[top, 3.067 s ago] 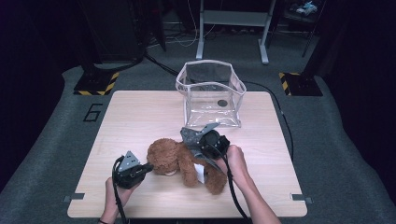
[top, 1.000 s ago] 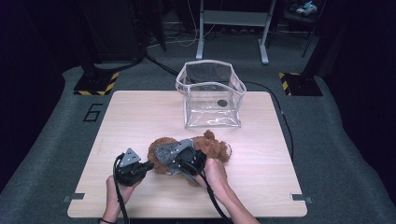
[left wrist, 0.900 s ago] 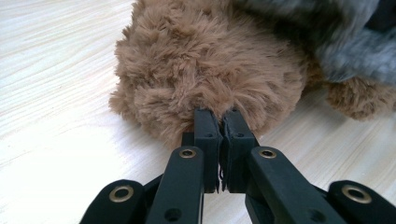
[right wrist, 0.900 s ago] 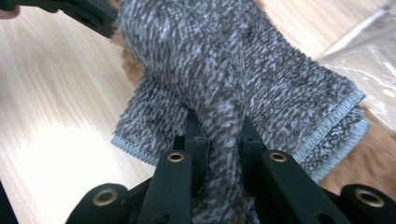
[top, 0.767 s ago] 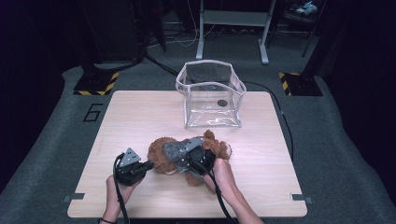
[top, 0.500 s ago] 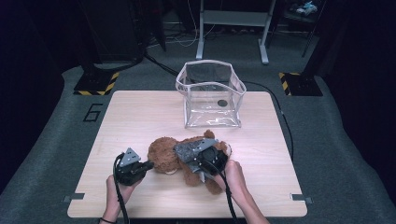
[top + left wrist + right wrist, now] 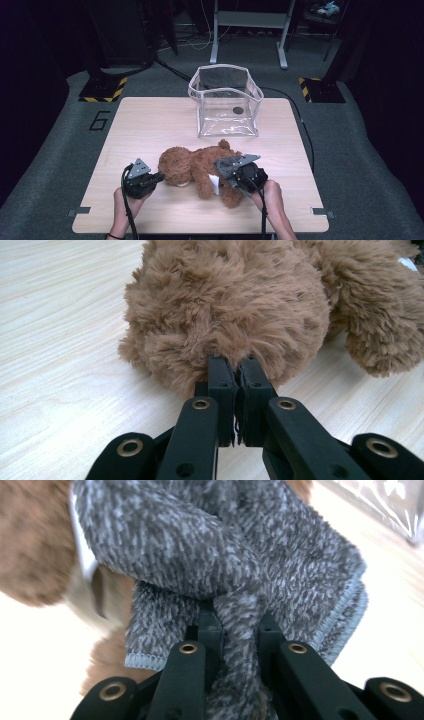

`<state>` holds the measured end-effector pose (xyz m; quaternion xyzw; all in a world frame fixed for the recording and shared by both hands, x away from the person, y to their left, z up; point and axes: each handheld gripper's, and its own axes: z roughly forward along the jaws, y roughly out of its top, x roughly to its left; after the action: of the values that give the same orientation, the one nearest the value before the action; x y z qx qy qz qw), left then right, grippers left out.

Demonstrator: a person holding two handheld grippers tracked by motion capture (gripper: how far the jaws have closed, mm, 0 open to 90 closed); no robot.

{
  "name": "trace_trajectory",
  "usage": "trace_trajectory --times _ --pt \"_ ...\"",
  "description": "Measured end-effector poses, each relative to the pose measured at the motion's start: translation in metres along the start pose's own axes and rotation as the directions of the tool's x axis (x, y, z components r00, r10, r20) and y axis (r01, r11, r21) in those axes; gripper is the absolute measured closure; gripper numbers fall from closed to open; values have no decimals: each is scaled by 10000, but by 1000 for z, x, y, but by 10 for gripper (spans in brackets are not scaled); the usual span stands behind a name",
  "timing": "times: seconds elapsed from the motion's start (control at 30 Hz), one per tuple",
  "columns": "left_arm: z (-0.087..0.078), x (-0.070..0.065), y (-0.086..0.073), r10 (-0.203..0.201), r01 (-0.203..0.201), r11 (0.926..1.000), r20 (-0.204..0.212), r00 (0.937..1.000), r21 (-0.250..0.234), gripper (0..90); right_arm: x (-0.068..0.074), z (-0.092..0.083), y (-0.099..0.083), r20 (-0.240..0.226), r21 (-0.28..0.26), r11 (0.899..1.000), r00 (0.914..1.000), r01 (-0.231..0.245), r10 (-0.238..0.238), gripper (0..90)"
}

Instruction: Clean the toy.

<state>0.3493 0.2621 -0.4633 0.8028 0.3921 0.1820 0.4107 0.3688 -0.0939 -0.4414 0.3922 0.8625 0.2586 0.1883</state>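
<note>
With my left jaws (image 7: 235,385) pinching the teddy bear (image 7: 200,167) steady on the counter (image 7: 150,125), my right jaws (image 7: 235,625), clamped on the grey cloth (image 7: 225,555), had swept rightward across its body, continuing the wipe.

- Left gripper (image 7: 159,177): chunky black body at seven o'clock, grey three-cornered plate on top, black cable trailing down the bare forearm.
- Right gripper (image 7: 218,182): same build at five o'clock.
- Jaws: black, brass-ringed screw holes.
</note>
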Motion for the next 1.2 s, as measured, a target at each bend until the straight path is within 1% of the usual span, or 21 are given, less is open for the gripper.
trace_trajectory --times 0.07,0.1,0.13,0.17,0.2,0.27,0.33,0.4,0.43,0.47,0.5,0.6,0.63,0.73,0.77,0.9,0.97,1.07,1.13,1.17,1.2 --pt "0 0 0 -13 13 10000 -32 10000 -4 865 -4 -2 -3 90 -54 9999 9999 -141 141 800" --pt "0 0 0 -12 13 10000 -45 10000 9 865 -4 -6 -2 73 -180 9995 9996 -254 255 800" --pt "0 0 1 -8 8 10000 -74 10000 7 865 -3 -10 -1 11 -314 9992 9997 -234 234 800" --pt "0 0 1 -36 36 10000 -66 10000 9 865 1 -15 3 77 -513 9985 9998 -194 199 800" --pt "0 0 1 -40 40 10000 -59 10000 -4 865 5 -20 7 62 -707 9975 9999 -82 87 800" --pt "1 0 0 -30 30 10000 -81 10000 -21 865 16 -31 15 2 -1159 9927 9995 329 -331 800" --pt "0 -1 1 -18 18 10000 -81 10000 4 865 33 -38 25 -185 -1601 9854 9980 574 -611 800" --pt "0 -1 1 0 0 10000 -89 10000 29 865 50 -42 35 -298 -1826 9789 9946 920 -990 799" --pt "0 -1 1 3 -3 10000 -101 9999 30 865 58 -41 40 -393 -1926 9750 9919 1109 -1206 800" --pt "1 -1 1 8 -7 10000 -106 9999 42 865 64 -38 44 -496 -2075 9671 9858 1471 -1606 799" --pt "1 -1 1 -2 3 10000 -109 9999 34 865 73 -34 47 -581 -1977 9668 9826 1617 -1763 800" --pt "1 0 1 8 -8 10000 -111 9999 17 865 85 -18 50 -760 -1691 9648 9734 2012 -2163 800" --pt "1 0 1 -15 15 10000 -105 9999 21 865 87 -13 50 -760 -1510 9667 9725 2068 -2200 800" --pt "1 0 1 -1 2 10000 -76 10000 43 865 84 1 42 -916 -1222 9703 9710 2089 -2206 800" --pt "1 0 1 -8 8 10000 -78 10000 45 865 81 3 38 -942 -1170 9731 9732 1984 -2097 801" --pt "1 2 1 -63 64 9999 -18 10000 83 865 71 4 26 -1021 -902 9791 9762 1823 -1912 801" --pt "1 2 1 -68 68 10000 -28 10000 72 865 66 3 18 -971 -748 9844 9814 1590 -1659 801" --pt "2 2 1 -94 94 10000 -101 9999 -15 865 56 2 8 -814 -656 9871 9851 1462 -1513 801" --pt "2 2 1 -109 109 9999 -79 9999 -8 865 52 0 1 -817 -435 9931 9903 1087 -1120 802" --pt "2 3 1 -105 105 9999 -89 9999 -13 865 49 0 -2 -764 -479 9922 9901 1147 -1181 802" --pt "2 3 1 -102 102 9999 -64 9999 3 865 47 -1 -6 -815 -373 9944 9914 993 -1020 802"
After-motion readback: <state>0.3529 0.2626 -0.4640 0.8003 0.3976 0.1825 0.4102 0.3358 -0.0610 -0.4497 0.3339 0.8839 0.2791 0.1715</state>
